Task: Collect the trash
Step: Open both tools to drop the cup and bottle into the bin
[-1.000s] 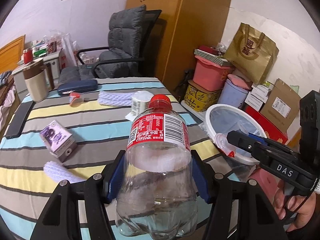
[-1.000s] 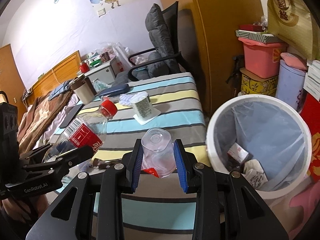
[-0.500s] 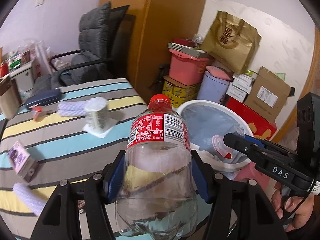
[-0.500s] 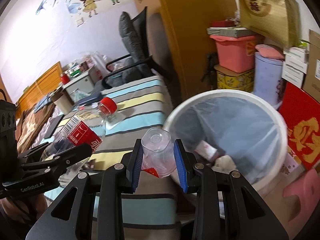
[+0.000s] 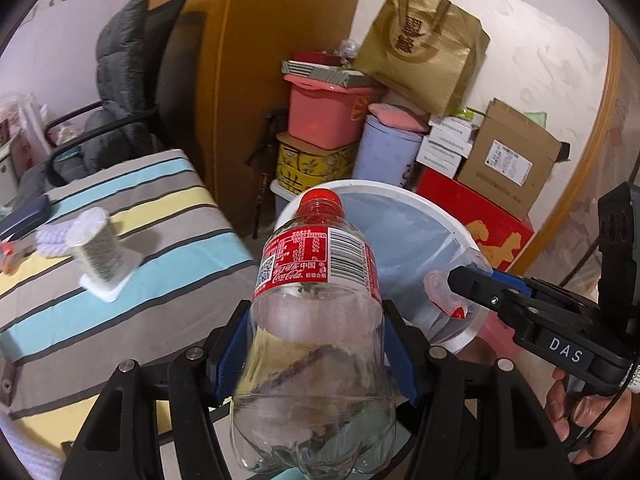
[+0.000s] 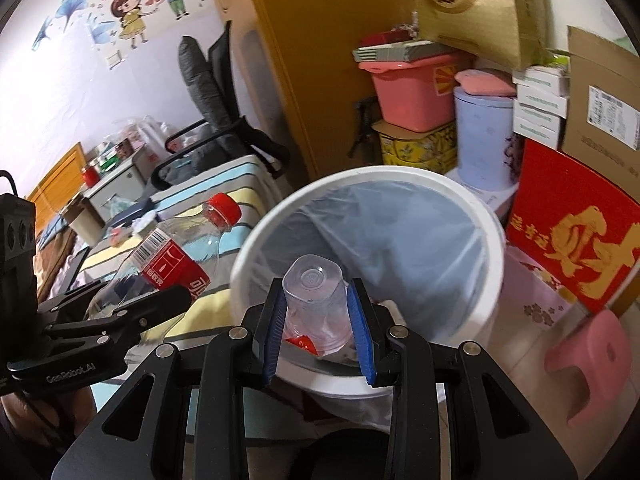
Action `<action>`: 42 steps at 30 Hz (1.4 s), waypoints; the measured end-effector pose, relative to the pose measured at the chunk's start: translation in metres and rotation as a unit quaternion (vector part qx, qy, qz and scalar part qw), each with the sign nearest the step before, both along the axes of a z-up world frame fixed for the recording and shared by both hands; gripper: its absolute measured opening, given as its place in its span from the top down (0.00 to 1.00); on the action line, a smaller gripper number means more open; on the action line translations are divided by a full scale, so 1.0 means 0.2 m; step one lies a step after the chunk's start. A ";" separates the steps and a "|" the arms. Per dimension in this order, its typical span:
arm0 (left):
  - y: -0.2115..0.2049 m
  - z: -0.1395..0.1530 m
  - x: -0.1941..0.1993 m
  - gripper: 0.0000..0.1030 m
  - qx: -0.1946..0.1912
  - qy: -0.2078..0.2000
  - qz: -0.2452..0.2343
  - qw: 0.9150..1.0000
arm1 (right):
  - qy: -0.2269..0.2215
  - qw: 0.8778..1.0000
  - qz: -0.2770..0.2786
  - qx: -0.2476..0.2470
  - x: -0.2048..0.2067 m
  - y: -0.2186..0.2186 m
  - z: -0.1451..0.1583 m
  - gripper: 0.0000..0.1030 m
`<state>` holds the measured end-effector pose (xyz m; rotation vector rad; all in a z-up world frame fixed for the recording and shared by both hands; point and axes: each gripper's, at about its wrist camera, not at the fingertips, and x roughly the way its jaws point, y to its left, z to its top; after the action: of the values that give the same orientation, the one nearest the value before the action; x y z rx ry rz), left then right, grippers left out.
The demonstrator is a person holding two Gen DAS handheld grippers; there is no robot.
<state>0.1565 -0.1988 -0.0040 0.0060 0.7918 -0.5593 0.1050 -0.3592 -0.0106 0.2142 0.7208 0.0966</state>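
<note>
My left gripper (image 5: pixel 316 344) is shut on a clear cola bottle (image 5: pixel 316 320) with a red cap and red label, held over the bed edge next to the bin. The bottle also shows in the right wrist view (image 6: pixel 168 264). My right gripper (image 6: pixel 316 332) is shut on a clear plastic cup (image 6: pixel 316 304) with a red scrap inside, held over the near rim of the white trash bin (image 6: pixel 492 240). The bin has a blue liner and some trash at the bottom. The bin (image 5: pixel 400 192), the cup (image 5: pixel 444 292) and the right gripper (image 5: pixel 472 284) also show in the left wrist view.
A striped bed (image 5: pixel 120 240) lies to the left with a small jar (image 5: pixel 96 252) on a white pad. Boxes, a pink tub (image 5: pixel 328 116), a lilac bucket (image 5: pixel 388 152) and a red box (image 6: pixel 576 248) crowd behind the bin. A pink stool (image 6: pixel 592 352) stands at right.
Both grippers have swung right from the bed toward the bin. The cup has moved from over the bed to over the bin's rim. The bottle has come close beside the bin.
</note>
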 end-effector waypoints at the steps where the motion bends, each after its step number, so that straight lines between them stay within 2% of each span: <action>1: -0.02 -0.01 0.01 0.40 0.000 0.002 -0.003 1.000 | 0.002 1.000 -0.003 0.000 0.00 -0.01 0.00 0.67; 18: -0.17 -0.12 0.13 0.39 0.003 0.029 -0.030 0.999 | 0.033 0.999 -0.037 -0.007 0.03 -0.12 -0.07 0.67; 20: -0.16 -0.11 0.13 0.38 0.001 0.023 -0.029 0.999 | 0.037 0.998 -0.041 -0.009 0.03 -0.12 -0.08 0.67; 22: -0.16 -0.10 0.13 0.33 -0.003 0.018 -0.028 0.999 | 0.040 0.998 -0.043 -0.010 0.04 -0.12 -0.08 0.67; 23: -0.16 -0.09 0.13 0.31 -0.006 0.016 -0.027 0.999 | 0.040 0.998 -0.045 -0.011 0.04 -0.12 -0.08 0.66; 25: -0.15 -0.08 0.13 0.30 -0.010 0.013 -0.026 1.000 | 0.038 0.998 -0.047 -0.011 0.03 -0.13 -0.08 0.55; 27: -0.13 -0.08 0.13 0.30 -0.011 0.010 -0.022 1.000 | 0.032 0.998 -0.046 -0.011 0.03 -0.13 -0.07 0.50; 42: 0.07 -0.01 0.03 0.30 -0.023 0.006 0.016 1.000 | 0.006 1.000 -0.016 -0.010 0.00 -0.04 0.01 0.50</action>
<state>0.1630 -0.1848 -0.0067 -0.0512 0.7893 -0.5476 0.1040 -0.3669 -0.0090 0.2068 0.7301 0.0575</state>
